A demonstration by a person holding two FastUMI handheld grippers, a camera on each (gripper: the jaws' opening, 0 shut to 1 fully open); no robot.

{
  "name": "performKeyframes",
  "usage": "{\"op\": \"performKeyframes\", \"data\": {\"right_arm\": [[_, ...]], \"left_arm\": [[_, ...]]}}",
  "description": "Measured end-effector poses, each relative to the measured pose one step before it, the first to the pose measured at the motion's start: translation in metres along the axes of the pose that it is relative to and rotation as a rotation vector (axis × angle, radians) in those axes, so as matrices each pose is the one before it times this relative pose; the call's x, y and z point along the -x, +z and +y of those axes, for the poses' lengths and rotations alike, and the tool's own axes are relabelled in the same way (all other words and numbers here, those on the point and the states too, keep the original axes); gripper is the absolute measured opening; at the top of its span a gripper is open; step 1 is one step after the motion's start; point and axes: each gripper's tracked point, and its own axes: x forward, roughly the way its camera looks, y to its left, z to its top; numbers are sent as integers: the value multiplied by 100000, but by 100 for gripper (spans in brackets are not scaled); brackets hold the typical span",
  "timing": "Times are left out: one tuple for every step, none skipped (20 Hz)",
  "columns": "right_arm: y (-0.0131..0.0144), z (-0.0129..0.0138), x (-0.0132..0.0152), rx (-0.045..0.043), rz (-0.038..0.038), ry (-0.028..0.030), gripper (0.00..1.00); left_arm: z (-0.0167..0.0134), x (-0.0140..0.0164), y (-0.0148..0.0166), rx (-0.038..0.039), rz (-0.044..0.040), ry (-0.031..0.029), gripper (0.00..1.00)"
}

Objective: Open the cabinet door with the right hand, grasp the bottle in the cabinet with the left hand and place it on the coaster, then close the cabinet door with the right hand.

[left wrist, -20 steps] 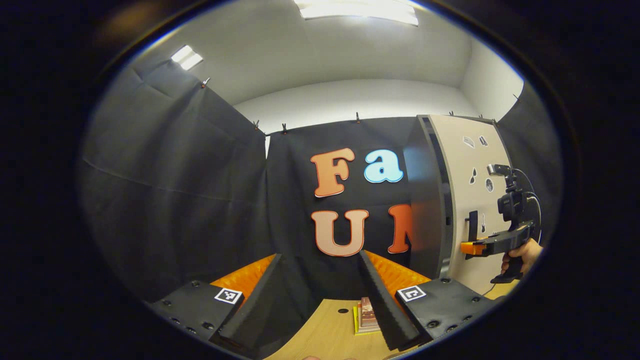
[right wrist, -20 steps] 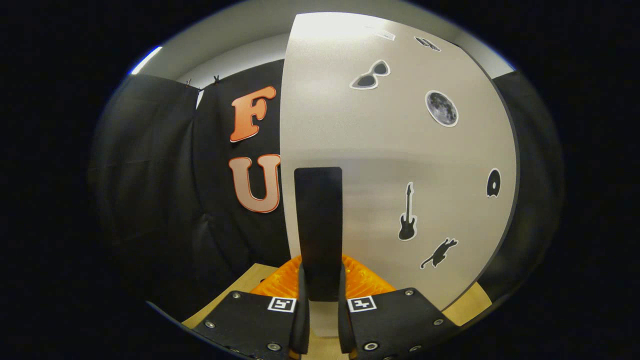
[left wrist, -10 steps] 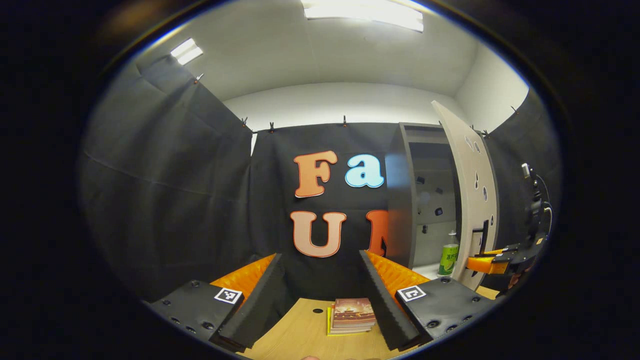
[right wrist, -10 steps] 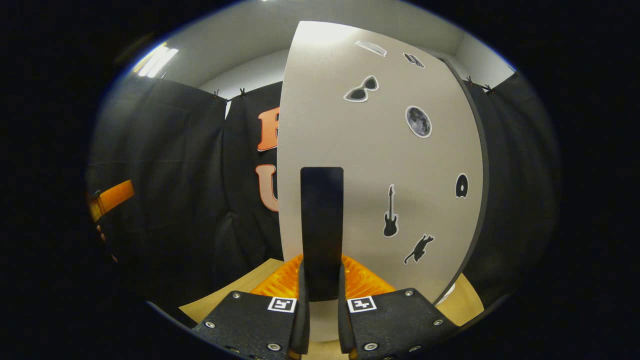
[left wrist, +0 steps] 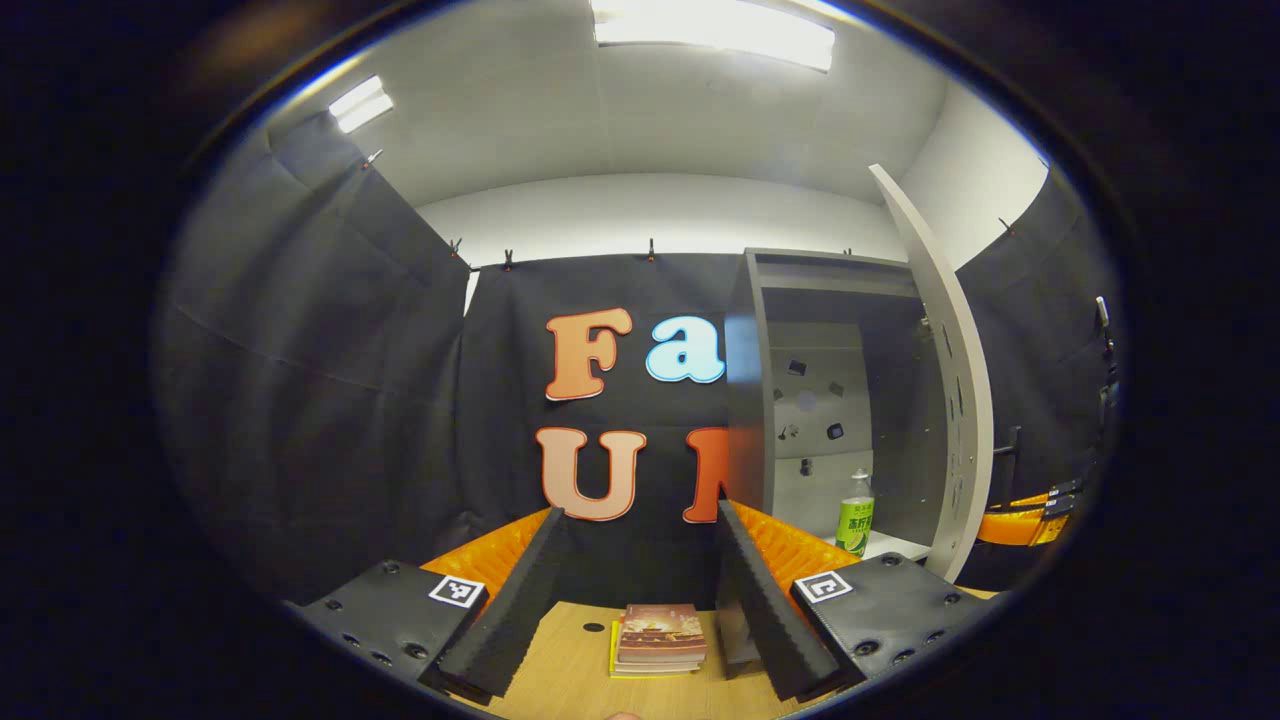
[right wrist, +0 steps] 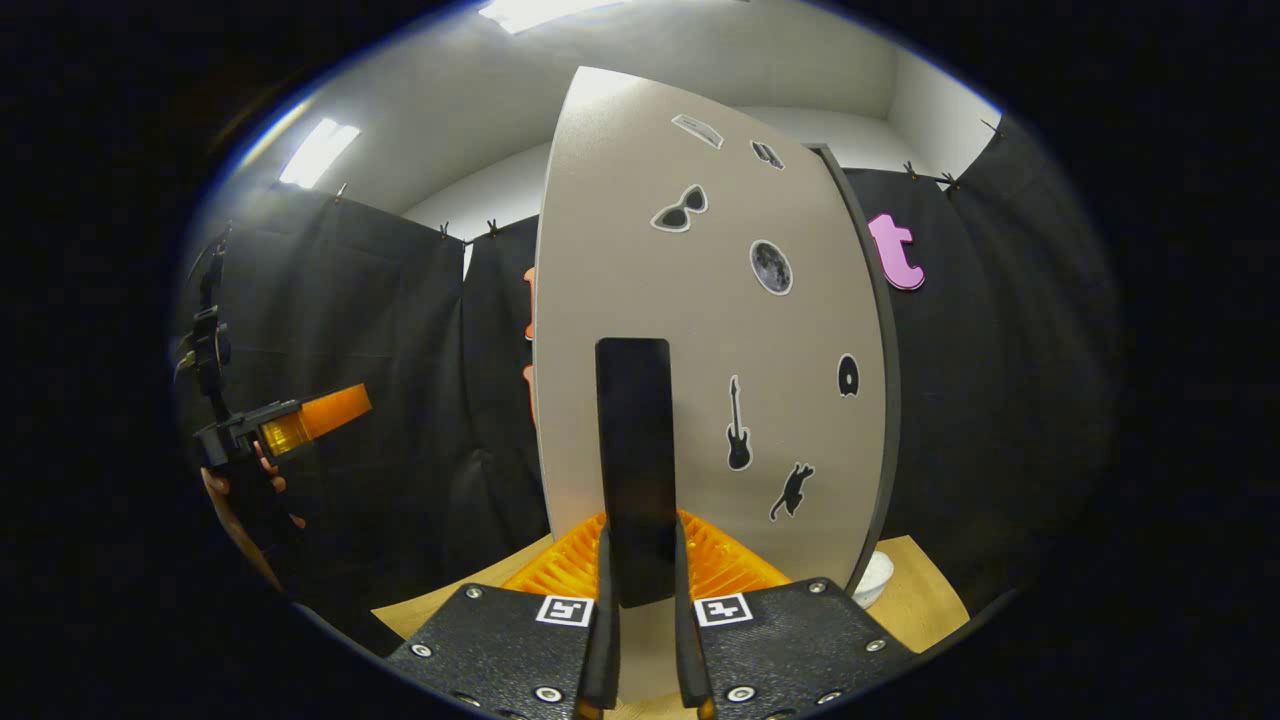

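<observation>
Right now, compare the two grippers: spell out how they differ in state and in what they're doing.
1. The right gripper is shut on the door handle; the left gripper is open and holds nothing.
2. The right gripper sits against the open cabinet door; the left gripper hangs over the table, apart from the bottle in the cabinet.

Shared: both point toward the cabinet.

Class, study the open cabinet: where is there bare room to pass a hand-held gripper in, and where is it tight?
The doorway between the grey cabinet's left wall and the swung-out beige door is free above the green-labelled plastic bottle. It is tight low down, at the bottle. Bare wooden tabletop lies left of the stacked books.
</observation>
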Motion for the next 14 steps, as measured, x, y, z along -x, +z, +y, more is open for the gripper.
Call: {"op": "performKeyframes", "data": {"right_arm": [[-2,-346,412,573,-765,-563,23],[162,-471,494,246,-1146,-839,26],[190,-491,550,654,-1253,-655,23],[135,-786,740,1043,-1048,-604,23],[96,-639,422,-699,-1224,-1116,22],[160,-744,365,-112,-1027,-818,23],[97,-658,392,321,-596,-451,22],[109,-867,655,137,-645,-304,22],[-84,-658,714,1337,-592,551,22],[-128,-584,893,2412,-943,1633,25],[-15,-519,604,183,-924,1253,25],[49,-73,-2,-2071,-367,519,22],[20,-123,-226,-1136,452,751,22],[24,-131,-386,-864,187,339,22]], "left_arm": [[-1323,-270,-105,471,-183,-1857,96],[-1532,-372,-330,340,-7,-2221,97],[-1313,-336,-217,-35,62,-1950,96],[-1216,-362,-147,-598,-534,-2176,97],[-1468,-346,72,-150,-1053,-2381,96],[-1311,-585,-270,164,-552,-2020,96],[-1128,-477,-486,166,311,-1419,96],[-1134,-581,-573,50,166,-1514,96],[-1021,-641,-494,-27,359,-1347,96],[-1054,-740,-626,94,283,-1297,97],[-960,-674,-549,313,432,-1231,97],[-910,-761,-652,331,503,-1094,97],[-810,-791,-655,140,480,-923,96],[-480,-828,-595,-83,260,-399,96]]}}
